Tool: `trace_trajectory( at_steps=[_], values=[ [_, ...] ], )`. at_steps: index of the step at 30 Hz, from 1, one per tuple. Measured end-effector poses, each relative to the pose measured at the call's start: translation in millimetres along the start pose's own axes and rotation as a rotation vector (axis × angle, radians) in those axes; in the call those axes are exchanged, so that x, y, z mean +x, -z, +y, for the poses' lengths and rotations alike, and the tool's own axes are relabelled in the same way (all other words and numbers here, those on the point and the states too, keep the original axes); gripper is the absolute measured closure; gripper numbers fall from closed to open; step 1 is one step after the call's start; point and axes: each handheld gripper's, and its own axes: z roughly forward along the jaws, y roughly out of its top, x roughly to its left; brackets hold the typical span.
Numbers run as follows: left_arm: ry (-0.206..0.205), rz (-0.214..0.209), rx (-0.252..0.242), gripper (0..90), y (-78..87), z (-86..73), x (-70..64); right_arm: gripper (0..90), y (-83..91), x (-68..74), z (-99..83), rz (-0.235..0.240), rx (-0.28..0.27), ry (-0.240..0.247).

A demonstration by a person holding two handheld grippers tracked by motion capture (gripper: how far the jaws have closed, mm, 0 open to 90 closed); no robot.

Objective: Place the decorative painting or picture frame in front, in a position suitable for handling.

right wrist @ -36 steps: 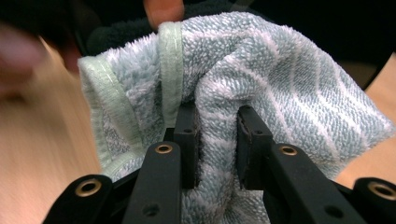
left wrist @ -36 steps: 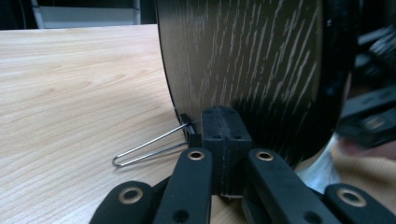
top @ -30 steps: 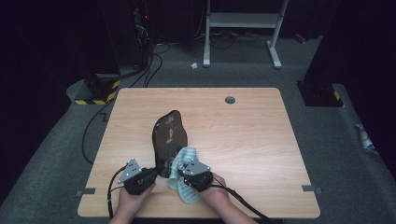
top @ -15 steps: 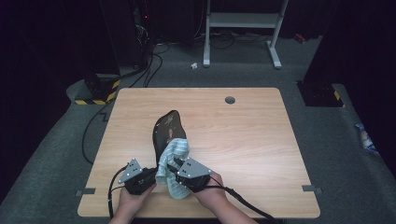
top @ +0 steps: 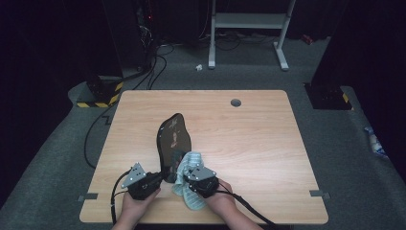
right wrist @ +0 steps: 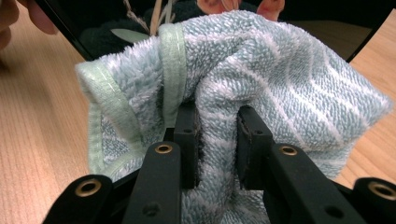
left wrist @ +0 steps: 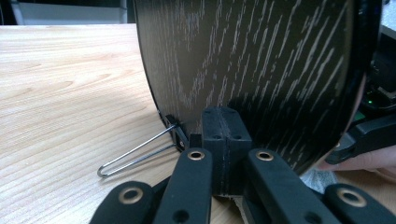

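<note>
Dark leaf-shaped picture frame (top: 174, 139), glossy face, pale grain lines on black back (left wrist: 252, 60); thin wire prop (left wrist: 135, 151) hinged at lower back, tip resting on table (top: 268, 143). Stands tilted near middle of table's near half, long axis running from near edge toward far edge. Held at its near end by left gripper (top: 165, 178), jaws closed tight together on frame's lower edge (left wrist: 224, 140).

Light teal terry towel (top: 189, 175), pale green hem, faint white stripes; bunched, pressed against frame's glossy face (right wrist: 140, 28), tail trailing toward near edge. Clamped by right gripper (top: 191, 173), jaws pinching a fold of pile between them (right wrist: 217, 144).

Against half a second back: towel and right gripper shifted slightly toward near edge and lower on frame's face; frame's upper part more exposed. Left gripper and frame's footing unchanged. One second back: towel higher and spread wider over frame's lower right side.
</note>
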Motion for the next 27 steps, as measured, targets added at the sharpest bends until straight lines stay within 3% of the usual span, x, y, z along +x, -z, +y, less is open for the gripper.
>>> trace_trajectory(
  at_steps=[5, 12, 17, 21, 27],
  values=[
    [-0.002, -0.003, 0.003, 89.9, -0.3, -0.3, -0.5, 72.6, 13.4, 4.8, 13.8, 0.007, -0.066, 0.008],
    [-0.005, 0.0, 0.005, 90.0, -0.2, -0.4, 0.1, 72.5, 40.4, 12.5, 55.9, 0.007, -0.189, 0.059],
    [-0.007, -0.001, 0.005, 89.9, -0.4, -0.8, 0.0, 72.4, 49.5, 6.2, 77.9, -0.005, -0.241, 0.067],
    [-0.003, -0.002, 0.005, 90.0, -0.2, -0.6, 0.2, 72.5, 48.1, 5.7, 77.9, -0.003, -0.235, 0.07],
    [-0.003, 0.0, 0.0, 90.0, 0.9, -0.1, 0.7, 72.6, 32.4, 6.3, 53.4, 0.008, -0.158, 0.063]
  ],
)
